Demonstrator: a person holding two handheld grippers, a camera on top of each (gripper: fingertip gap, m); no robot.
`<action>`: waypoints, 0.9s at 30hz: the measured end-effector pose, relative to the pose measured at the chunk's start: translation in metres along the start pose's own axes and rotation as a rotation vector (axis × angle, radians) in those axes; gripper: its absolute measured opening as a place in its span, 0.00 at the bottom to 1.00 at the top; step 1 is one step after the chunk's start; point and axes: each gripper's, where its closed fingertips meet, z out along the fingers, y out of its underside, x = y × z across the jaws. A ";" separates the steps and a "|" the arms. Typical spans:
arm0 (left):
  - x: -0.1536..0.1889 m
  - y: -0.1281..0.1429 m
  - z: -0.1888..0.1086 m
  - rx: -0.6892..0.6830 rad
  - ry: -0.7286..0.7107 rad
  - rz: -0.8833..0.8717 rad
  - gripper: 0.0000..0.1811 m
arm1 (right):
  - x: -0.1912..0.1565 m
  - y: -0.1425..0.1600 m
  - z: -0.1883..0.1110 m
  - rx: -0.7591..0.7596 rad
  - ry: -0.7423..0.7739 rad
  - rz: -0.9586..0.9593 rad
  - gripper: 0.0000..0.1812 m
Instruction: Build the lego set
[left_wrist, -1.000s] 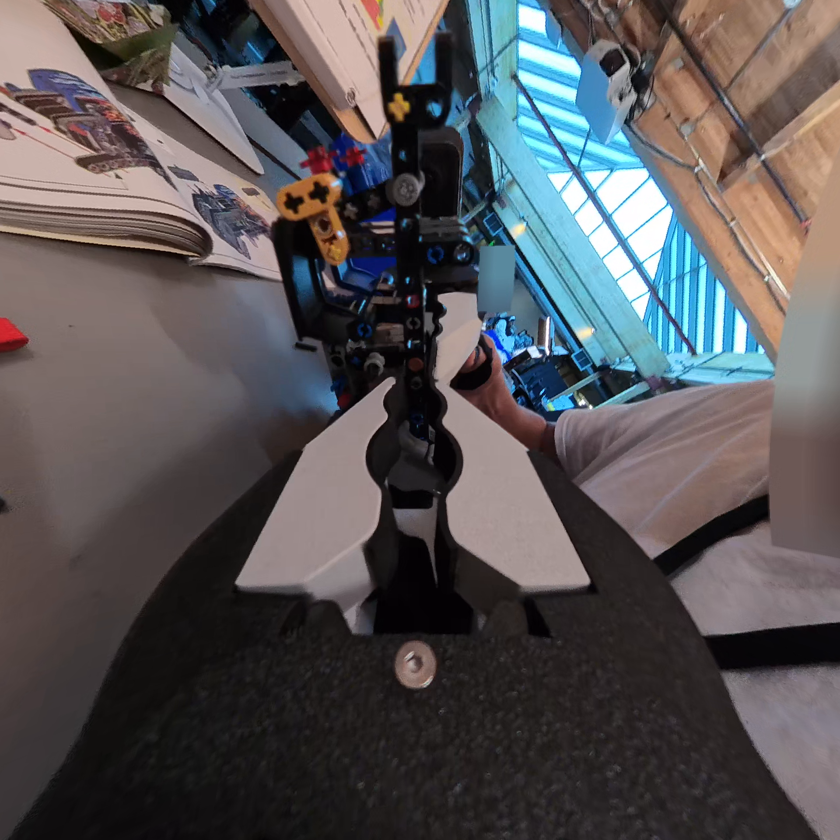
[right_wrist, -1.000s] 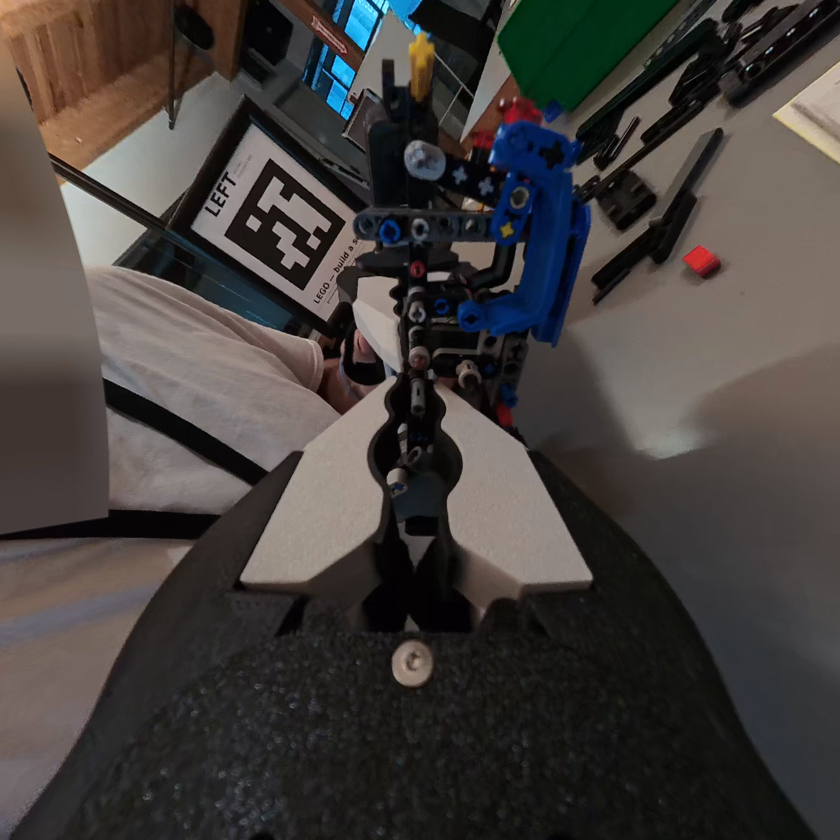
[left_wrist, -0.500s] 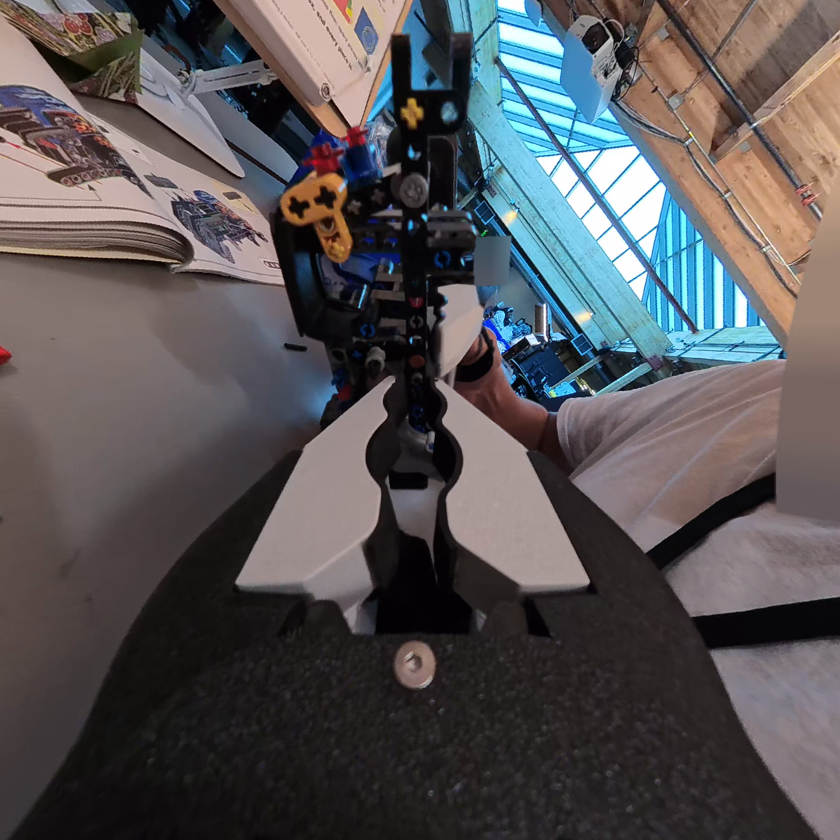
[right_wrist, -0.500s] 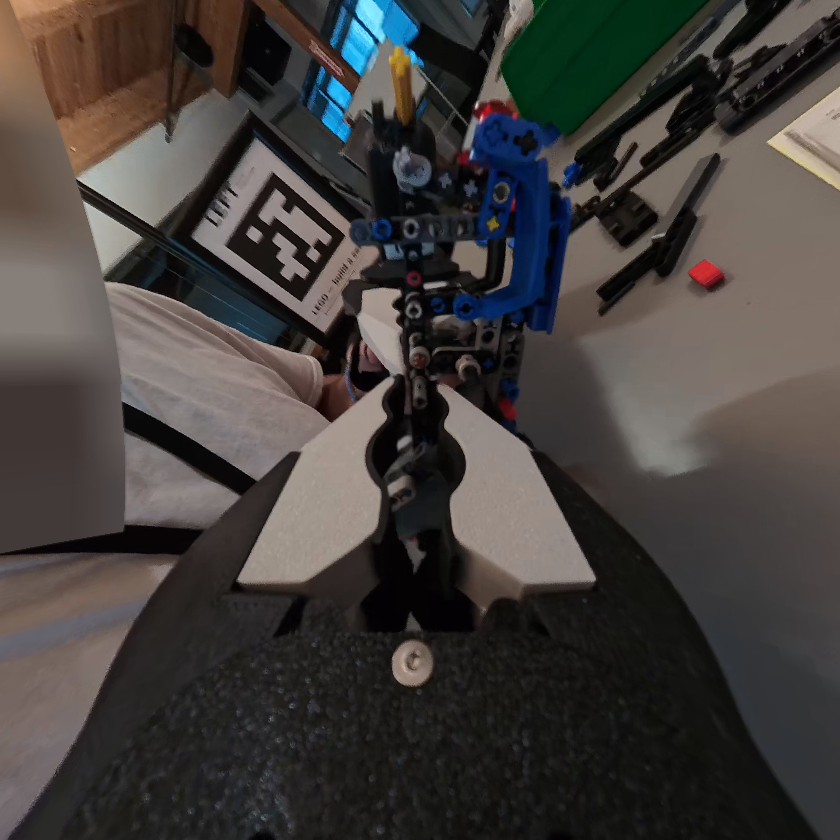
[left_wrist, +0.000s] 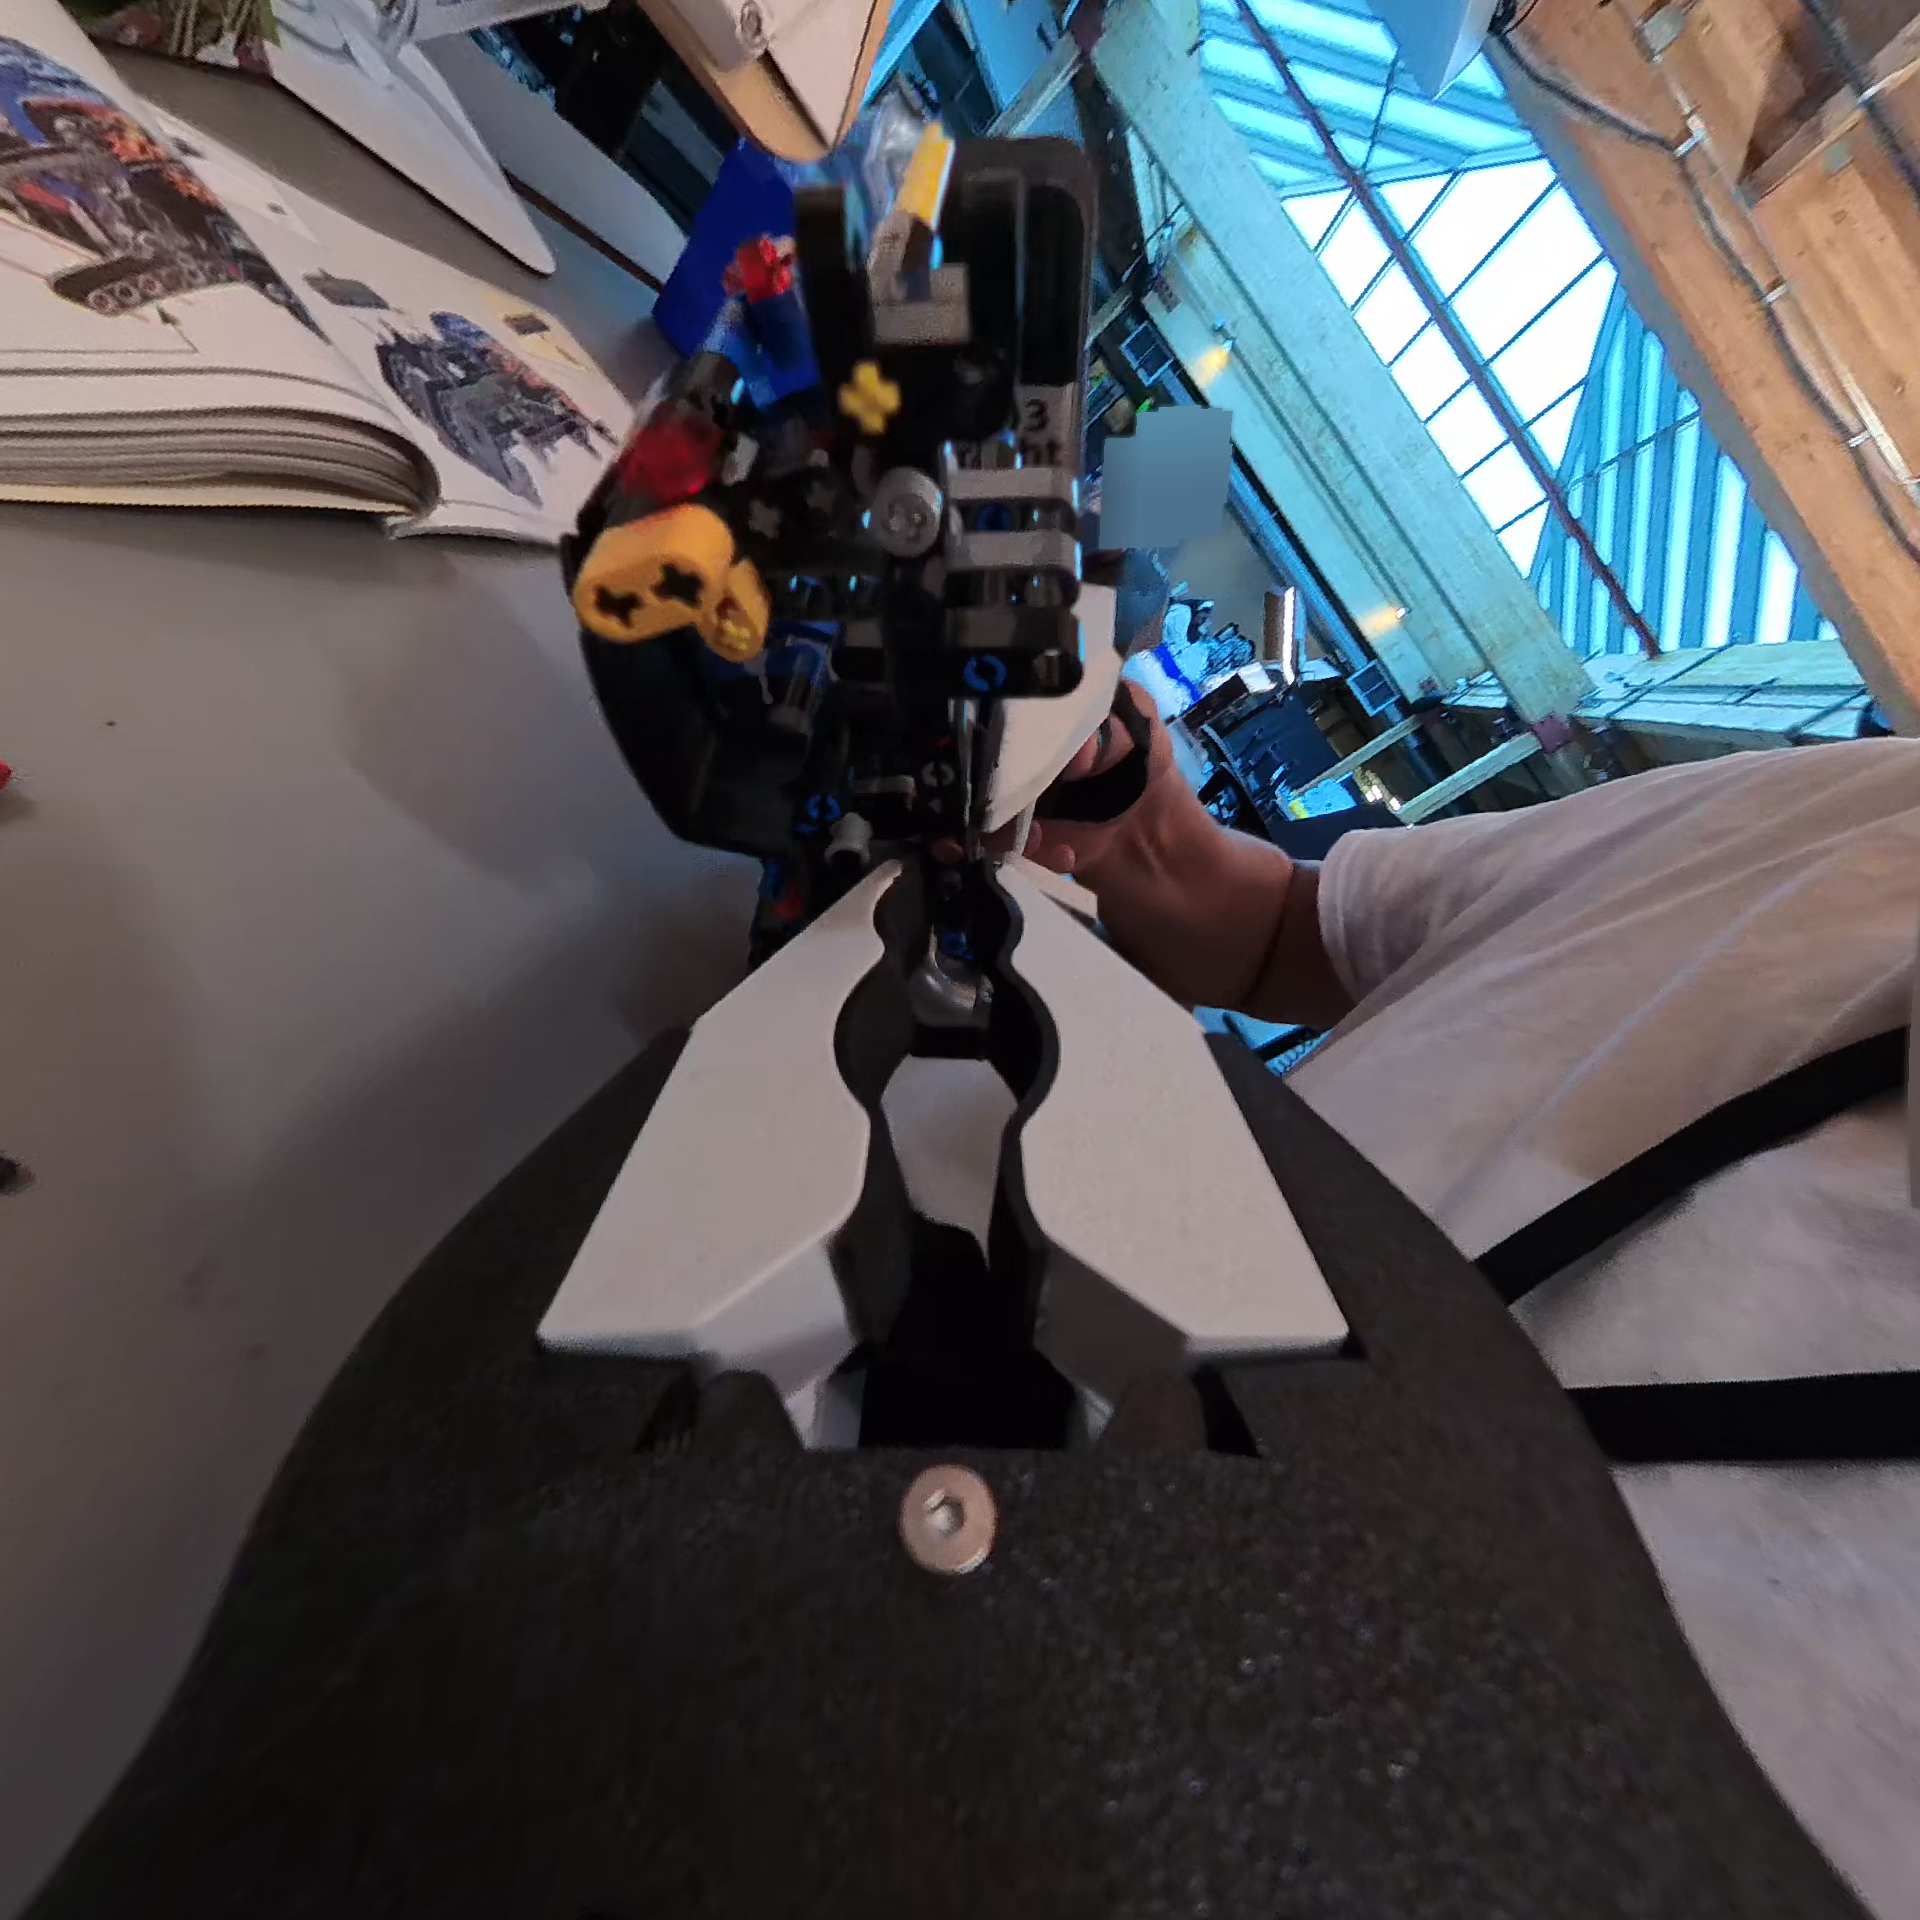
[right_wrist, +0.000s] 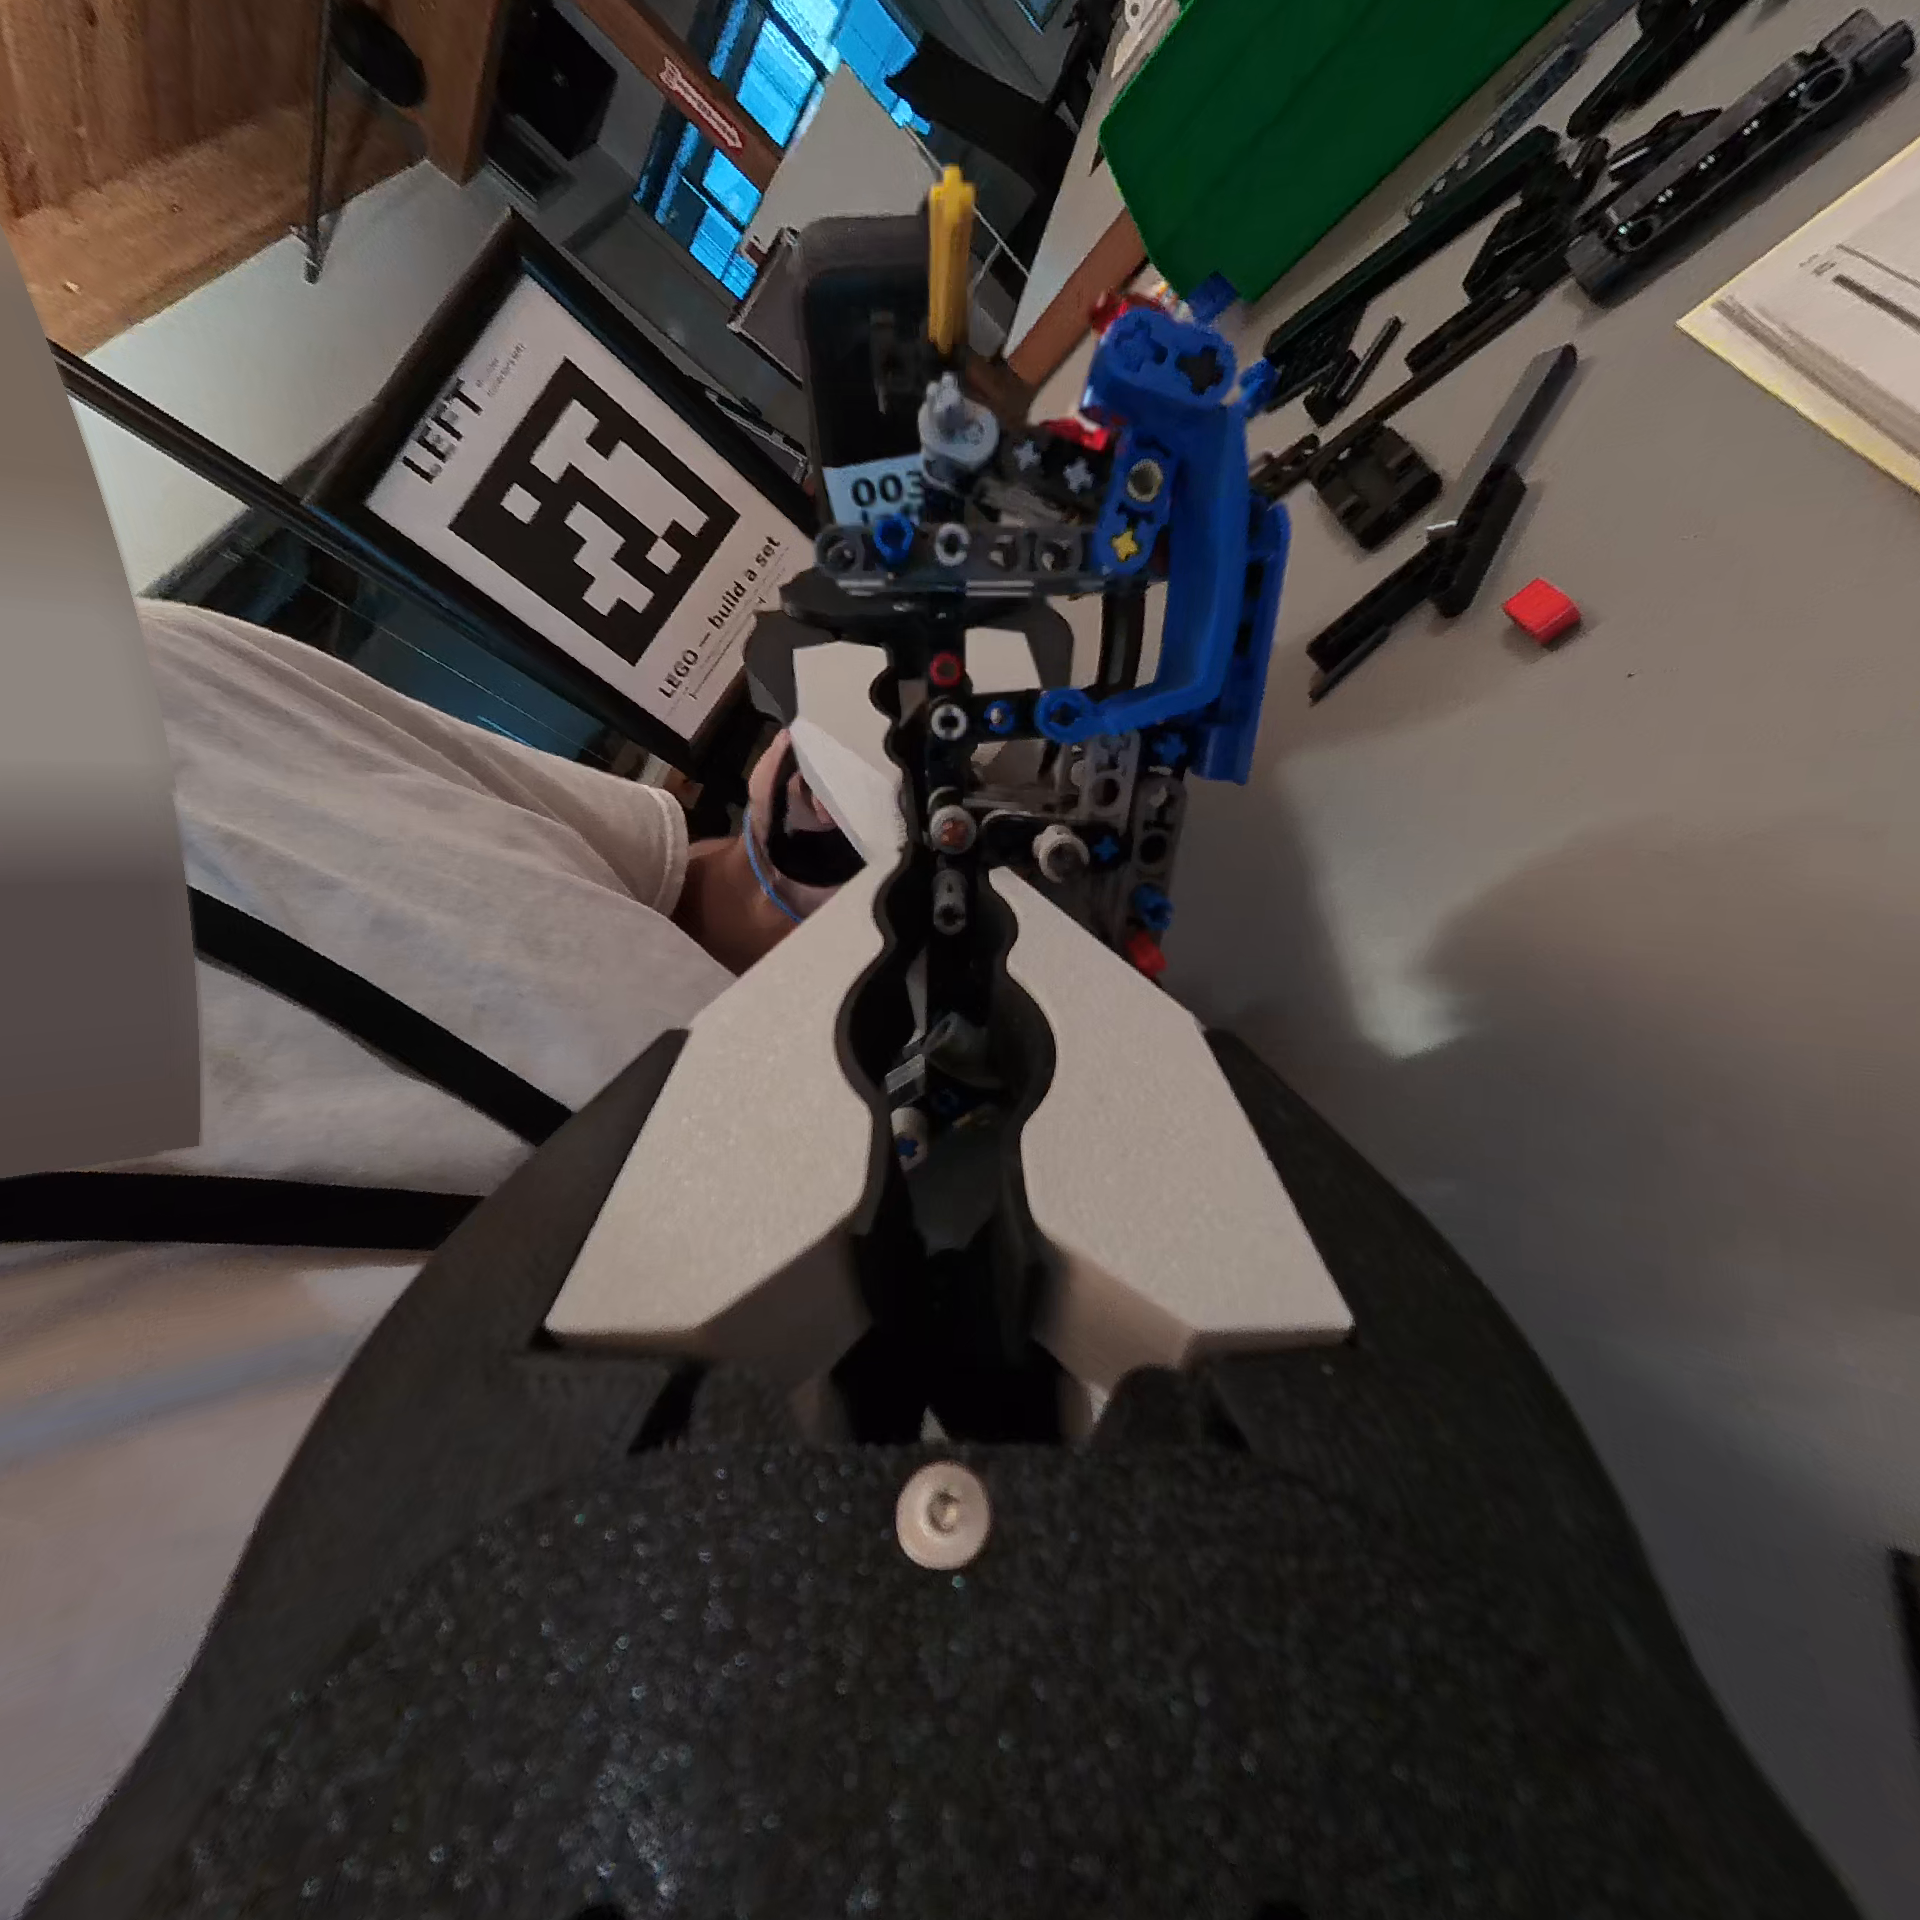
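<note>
A black, blue and yellow lego model (left_wrist: 883, 561) is held in the air between both grippers, above the grey table (left_wrist: 260, 935). My left gripper (left_wrist: 945, 883) is shut on its black beam from one side. My right gripper (right_wrist: 940, 894) is shut on the same model (right_wrist: 1039, 582) from the opposite side. Its white fingers (left_wrist: 1049, 707) show behind the model in the left wrist view. The left gripper's fingers (right_wrist: 842, 769) show behind the model in the right wrist view. A blue curved panel (right_wrist: 1195, 540) and a yellow axle (right_wrist: 948, 260) stick out of the model.
An open instruction book (left_wrist: 208, 343) lies on the table at the left. Several loose black beams (right_wrist: 1455, 416), a small red piece (right_wrist: 1541, 608) and a green box (right_wrist: 1309, 114) lie on the table at the right. A person's white sleeve (left_wrist: 1558, 935) is close. Both grippers' tips are close together, under 4 cm apart.
The model has tilted and come closer to both cameras. Both grippers keep their hold on it.
</note>
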 end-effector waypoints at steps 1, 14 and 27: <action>-0.002 0.002 0.001 -0.020 -0.010 -0.003 0.03 | 0.002 0.002 0.000 -0.018 0.018 -0.013 0.04; -0.003 -0.001 -0.001 -0.008 -0.033 0.072 0.03 | 0.002 -0.002 0.001 -0.005 -0.027 0.006 0.04; -0.006 -0.016 -0.015 0.099 -0.080 0.114 0.03 | 0.003 0.003 0.004 -0.014 -0.044 0.047 0.03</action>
